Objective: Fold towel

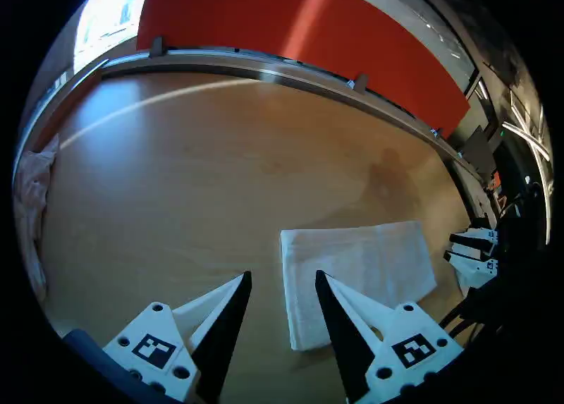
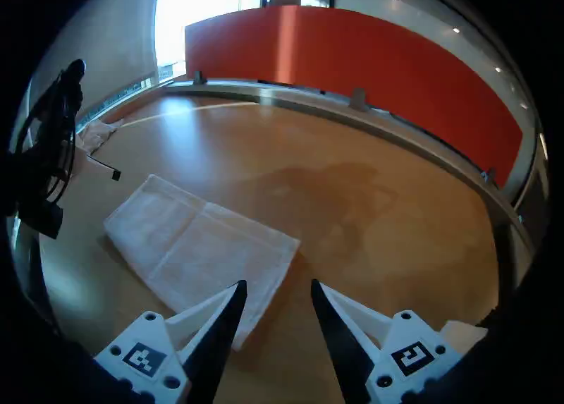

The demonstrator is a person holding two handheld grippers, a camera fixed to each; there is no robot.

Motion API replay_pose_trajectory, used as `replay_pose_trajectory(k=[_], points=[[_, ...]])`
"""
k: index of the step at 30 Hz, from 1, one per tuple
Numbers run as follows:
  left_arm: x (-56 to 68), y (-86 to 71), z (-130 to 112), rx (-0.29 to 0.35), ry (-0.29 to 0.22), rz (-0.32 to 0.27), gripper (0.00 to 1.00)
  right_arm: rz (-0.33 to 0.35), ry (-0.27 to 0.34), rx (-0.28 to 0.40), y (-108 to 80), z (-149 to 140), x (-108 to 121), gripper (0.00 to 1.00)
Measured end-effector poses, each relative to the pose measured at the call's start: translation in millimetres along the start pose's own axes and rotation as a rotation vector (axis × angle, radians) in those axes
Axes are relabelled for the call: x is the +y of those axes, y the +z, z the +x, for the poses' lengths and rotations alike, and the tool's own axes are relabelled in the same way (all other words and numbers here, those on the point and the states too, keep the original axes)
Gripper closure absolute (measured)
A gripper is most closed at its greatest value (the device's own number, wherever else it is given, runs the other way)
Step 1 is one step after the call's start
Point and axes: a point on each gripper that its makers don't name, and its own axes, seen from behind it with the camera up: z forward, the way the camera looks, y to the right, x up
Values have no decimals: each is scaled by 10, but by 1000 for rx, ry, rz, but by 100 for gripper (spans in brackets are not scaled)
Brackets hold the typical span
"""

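Grippers: left gripper (image 1: 282, 277) and right gripper (image 2: 278, 284) both have fingers spread, nothing between them. Towel (image 1: 359, 263) lies flat on wooden tabletop (image 1: 197, 164), just ahead of both sets of tips.

Handling (est.): light, soft, limp, and will sag if lifted at one pt. Pinch two adjacent corners through all layers.

Appearance: white terry, folded to a neat rectangle w/ crease across the middle.

Beyond: orange partition panel (image 1: 282, 23).

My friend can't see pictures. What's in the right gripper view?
A folded white towel lies flat on a wooden table, just ahead and left of the right gripper, which is open and holds nothing. An orange panel stands along the table's far edge.
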Motion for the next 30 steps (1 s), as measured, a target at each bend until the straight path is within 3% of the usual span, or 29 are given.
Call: replay_pose_trajectory(k=[15, 23, 30], points=[[-79, -195, -377, -7, 7, 32, 34, 10, -2, -8, -187, -234, -138, 30], [-131, -314, -586, -12, -18, 46, 34, 42, -16, -22, -205, -350, -227, 30], [-235, -465, -777, -13, -55, 69, 34, 85, -73, -44, -183, -451, -294, 30]])
